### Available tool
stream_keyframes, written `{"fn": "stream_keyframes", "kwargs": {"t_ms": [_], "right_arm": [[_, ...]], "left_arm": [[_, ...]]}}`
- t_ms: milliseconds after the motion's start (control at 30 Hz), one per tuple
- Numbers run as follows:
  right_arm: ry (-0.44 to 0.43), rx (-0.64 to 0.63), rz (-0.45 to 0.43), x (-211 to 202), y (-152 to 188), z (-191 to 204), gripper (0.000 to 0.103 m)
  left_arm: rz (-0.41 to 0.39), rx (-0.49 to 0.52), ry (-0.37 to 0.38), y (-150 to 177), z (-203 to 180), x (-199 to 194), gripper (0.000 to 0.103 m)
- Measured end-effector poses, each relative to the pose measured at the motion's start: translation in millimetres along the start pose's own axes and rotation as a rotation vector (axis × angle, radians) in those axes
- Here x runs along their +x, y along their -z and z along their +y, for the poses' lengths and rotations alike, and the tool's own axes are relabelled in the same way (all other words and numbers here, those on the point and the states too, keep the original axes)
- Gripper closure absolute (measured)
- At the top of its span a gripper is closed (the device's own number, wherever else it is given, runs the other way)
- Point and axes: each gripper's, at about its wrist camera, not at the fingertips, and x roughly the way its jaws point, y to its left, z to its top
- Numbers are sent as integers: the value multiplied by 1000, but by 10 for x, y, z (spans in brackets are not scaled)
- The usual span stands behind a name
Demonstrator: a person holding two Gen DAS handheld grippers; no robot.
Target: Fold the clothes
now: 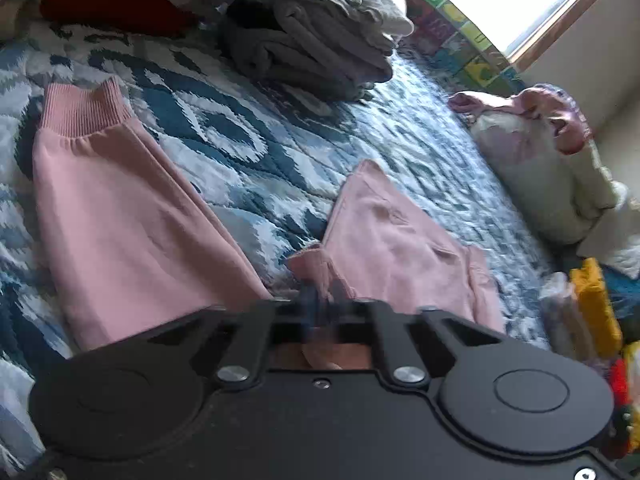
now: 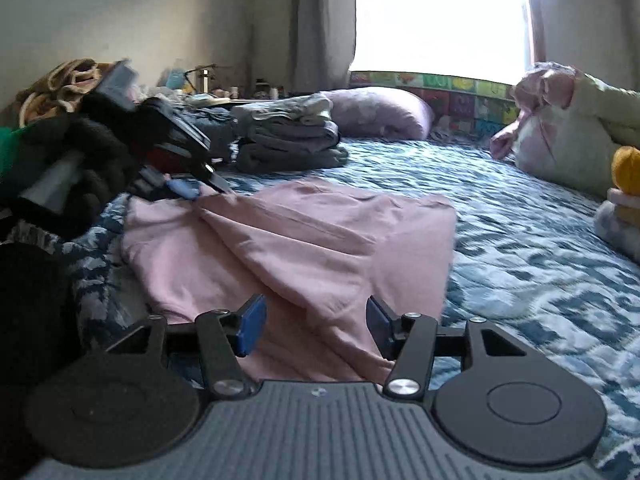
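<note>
A pink garment (image 1: 132, 220) with a ribbed cuff lies on the blue and white quilt (image 1: 248, 140); it also shows in the right wrist view (image 2: 304, 240). My left gripper (image 1: 320, 308) is shut on a fold of the pink garment and lifts that edge; it shows from the side in the right wrist view (image 2: 192, 186), held by a black-gloved hand. My right gripper (image 2: 314, 328) is open, its blue pads either side of the near part of the garment, which lies between and under them.
A stack of folded grey clothes (image 1: 316, 44) (image 2: 288, 136) sits at the back of the bed. A pale pillow (image 2: 380, 112) lies behind it. A heap of pink and white laundry (image 1: 540, 152) (image 2: 560, 120) lies at the right, with yellow items (image 1: 592, 304) near the edge.
</note>
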Motion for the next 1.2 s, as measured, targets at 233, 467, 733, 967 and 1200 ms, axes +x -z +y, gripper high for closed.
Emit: {"fn": "stream_keyframes", "kwargs": {"t_ms": [233,467,733,967,1200], "right_arm": [[-50,-23,100,107,13,15,45],[-44,12,55,53,-32,1,47],[-24,76,28,-30,-4,-194,47],[-42,164,32,-57,57,-351,51],[-71,259,29,-65,78,-503,62]], "left_arm": [[-135,54,102,-15,-219,-226,102],[-136,1,202,-53,-512,-234,102],[-119,10,262,-188,-1160,6,102],[-101,32,213,-230,-1615,475,102],[-71,96,133,-159,-1922,964,102]]}}
